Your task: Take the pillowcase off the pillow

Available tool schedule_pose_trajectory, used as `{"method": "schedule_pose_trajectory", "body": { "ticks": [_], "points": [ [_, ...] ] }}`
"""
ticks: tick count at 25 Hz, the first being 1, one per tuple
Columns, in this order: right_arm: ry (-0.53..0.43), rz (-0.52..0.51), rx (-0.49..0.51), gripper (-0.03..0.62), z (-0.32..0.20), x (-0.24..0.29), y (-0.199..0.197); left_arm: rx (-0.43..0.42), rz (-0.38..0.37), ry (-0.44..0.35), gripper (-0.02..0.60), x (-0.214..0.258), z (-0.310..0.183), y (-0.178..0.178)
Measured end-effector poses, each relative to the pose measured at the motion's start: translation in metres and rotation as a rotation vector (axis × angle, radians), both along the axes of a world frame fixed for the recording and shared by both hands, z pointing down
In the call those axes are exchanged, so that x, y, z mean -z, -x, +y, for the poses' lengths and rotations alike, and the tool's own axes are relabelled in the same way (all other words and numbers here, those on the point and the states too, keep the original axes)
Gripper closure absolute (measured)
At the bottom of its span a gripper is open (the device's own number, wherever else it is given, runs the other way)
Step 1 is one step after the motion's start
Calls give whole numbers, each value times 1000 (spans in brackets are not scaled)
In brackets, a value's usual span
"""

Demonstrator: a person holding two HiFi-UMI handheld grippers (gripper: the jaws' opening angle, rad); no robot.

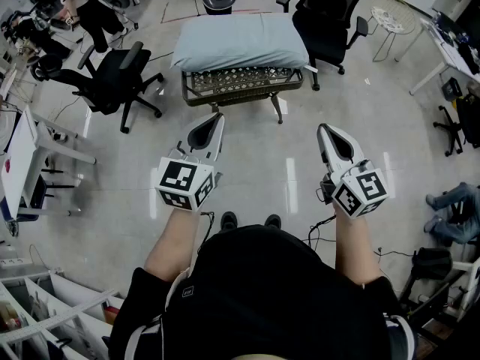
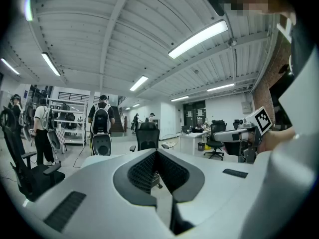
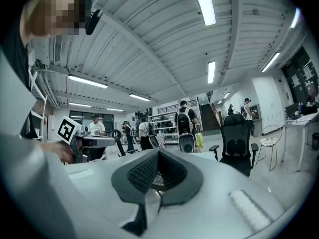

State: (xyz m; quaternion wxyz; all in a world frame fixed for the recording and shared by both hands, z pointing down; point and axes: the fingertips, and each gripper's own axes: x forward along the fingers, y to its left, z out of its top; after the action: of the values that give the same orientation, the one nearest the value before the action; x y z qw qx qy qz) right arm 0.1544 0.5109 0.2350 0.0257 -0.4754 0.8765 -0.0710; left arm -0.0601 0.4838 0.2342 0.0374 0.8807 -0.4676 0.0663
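The pillow (image 1: 241, 42), in a light blue pillowcase, lies on a low wire-mesh bench (image 1: 240, 83) ahead of me on the floor. Both grippers are held out level at waist height, well short of the bench and touching nothing. My left gripper (image 1: 218, 117) points at the bench's left part and its jaws (image 2: 157, 152) are shut with nothing between them. My right gripper (image 1: 322, 129) points past the bench's right end, and its jaws (image 3: 158, 153) are likewise shut and empty. Each gripper view shows the other gripper's marker cube off to the side.
A black office chair (image 1: 112, 77) stands left of the bench, and another (image 1: 330, 13) behind its right end. A round white wire stool (image 1: 391, 19) is at the far right. White desks (image 1: 22, 156) line the left side. A seated person's legs (image 1: 454, 212) show at the right edge.
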Motion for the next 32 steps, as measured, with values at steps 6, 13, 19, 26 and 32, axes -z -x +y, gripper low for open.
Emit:
{"method": "schedule_pose_trajectory", "body": {
  "ticks": [6, 13, 19, 26, 32],
  "points": [
    [8, -50, -24, 588, 5, -4, -16, -22, -13, 24, 583, -6, 5, -17],
    [-24, 24, -27, 588, 18, -14, -39, -19, -7, 33, 583, -7, 9, -47],
    [39, 14, -24, 585, 22, -36, -75, -30, -21, 38, 583, -18, 12, -91],
    [105, -5, -22, 585, -3, -55, -96, -57, -28, 80, 583, -40, -14, -119],
    [153, 7, -10, 583, -64, -71, -105, -64, -21, 133, 583, -66, -80, -134]
  ]
}}
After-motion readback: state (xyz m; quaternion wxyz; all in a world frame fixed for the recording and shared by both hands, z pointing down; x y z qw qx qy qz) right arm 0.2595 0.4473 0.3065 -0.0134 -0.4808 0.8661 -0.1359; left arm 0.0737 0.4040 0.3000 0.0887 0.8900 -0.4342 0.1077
